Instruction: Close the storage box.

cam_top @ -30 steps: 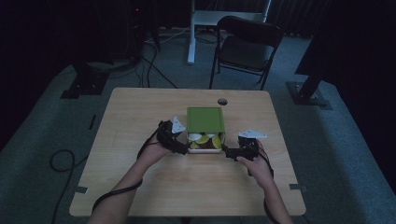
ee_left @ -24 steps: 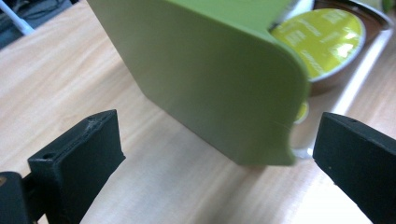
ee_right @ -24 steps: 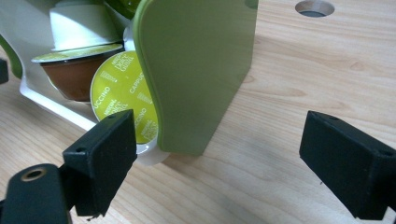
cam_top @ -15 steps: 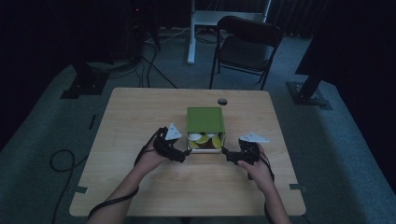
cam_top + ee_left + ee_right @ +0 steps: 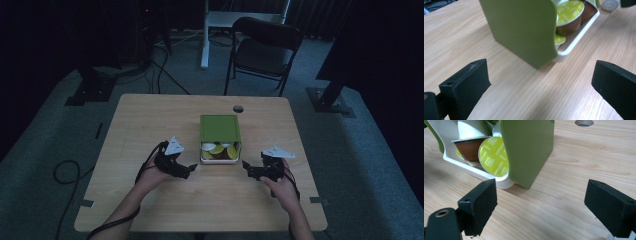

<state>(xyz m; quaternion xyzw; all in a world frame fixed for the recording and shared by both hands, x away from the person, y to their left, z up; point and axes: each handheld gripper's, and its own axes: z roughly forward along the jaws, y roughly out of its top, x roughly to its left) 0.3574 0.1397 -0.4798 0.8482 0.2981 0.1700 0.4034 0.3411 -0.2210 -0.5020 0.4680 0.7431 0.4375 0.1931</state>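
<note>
Both grippers are drawn back from the box since the earlier frames, toward the near edge of the table [image 5: 150, 120]. On the table's middle, the green box [image 5: 220, 128] is seen with its white tray [image 5: 220, 161] of coffee capsules [image 5: 494, 156] at the near side. Left gripper [image 5: 187, 170] and right gripper [image 5: 248, 169] are held apart from it, jaws spread wide, nothing gripped.

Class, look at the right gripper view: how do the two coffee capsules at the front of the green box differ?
The yellow-green capsule stands on edge, its printed foil lid facing the camera; the brown capsule shows its brown side, lid rim on top. The yellow-green one is nearer the box's green wall. Both sit in the white tray.
</note>
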